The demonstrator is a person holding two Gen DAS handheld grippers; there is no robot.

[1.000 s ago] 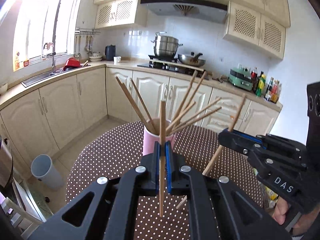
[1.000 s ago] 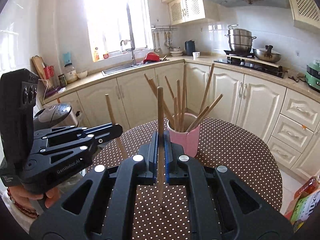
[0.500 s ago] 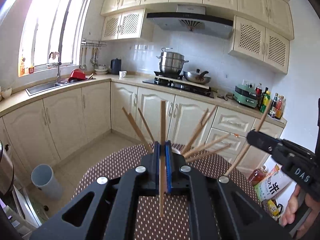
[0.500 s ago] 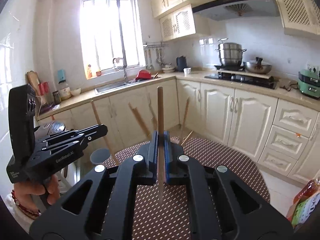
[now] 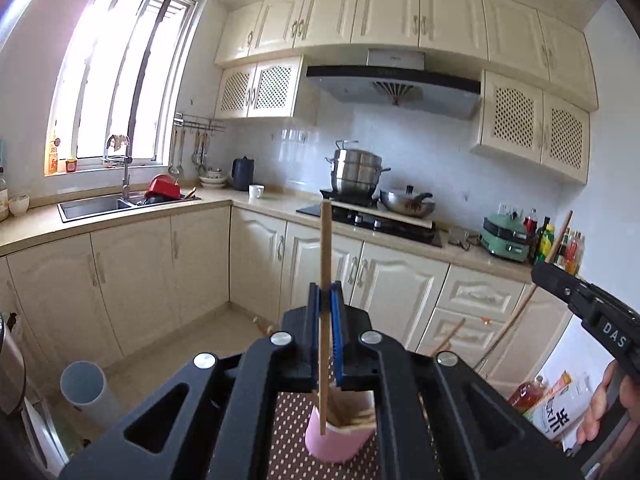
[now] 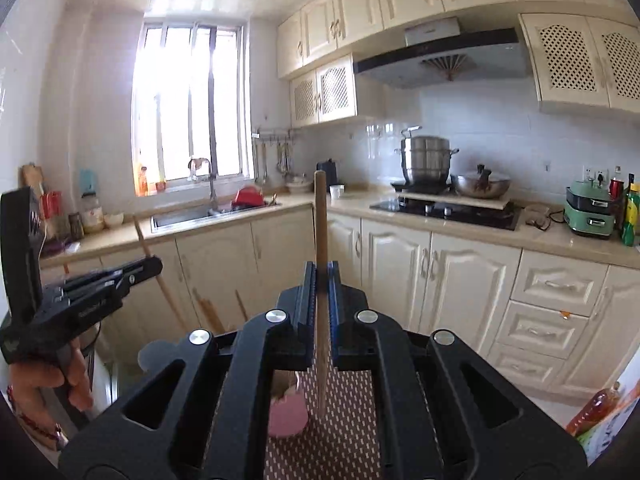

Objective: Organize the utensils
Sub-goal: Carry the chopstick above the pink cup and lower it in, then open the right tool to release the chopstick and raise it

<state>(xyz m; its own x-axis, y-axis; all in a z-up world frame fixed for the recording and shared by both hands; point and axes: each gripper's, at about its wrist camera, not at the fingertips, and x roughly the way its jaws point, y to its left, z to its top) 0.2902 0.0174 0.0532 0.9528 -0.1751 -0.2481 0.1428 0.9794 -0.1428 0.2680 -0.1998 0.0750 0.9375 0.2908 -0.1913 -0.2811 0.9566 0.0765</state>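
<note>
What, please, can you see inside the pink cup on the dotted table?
In the left wrist view, the pink cup holds several wooden chopsticks leaning at its rim. The left gripper covers their upper lengths, so their count stays unclear.

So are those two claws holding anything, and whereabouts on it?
Yes. Each is shut on one wooden chopstick, gripped around mid-length and standing roughly upright: the left gripper holds chopstick, the right gripper holds the other chopstick.
</note>
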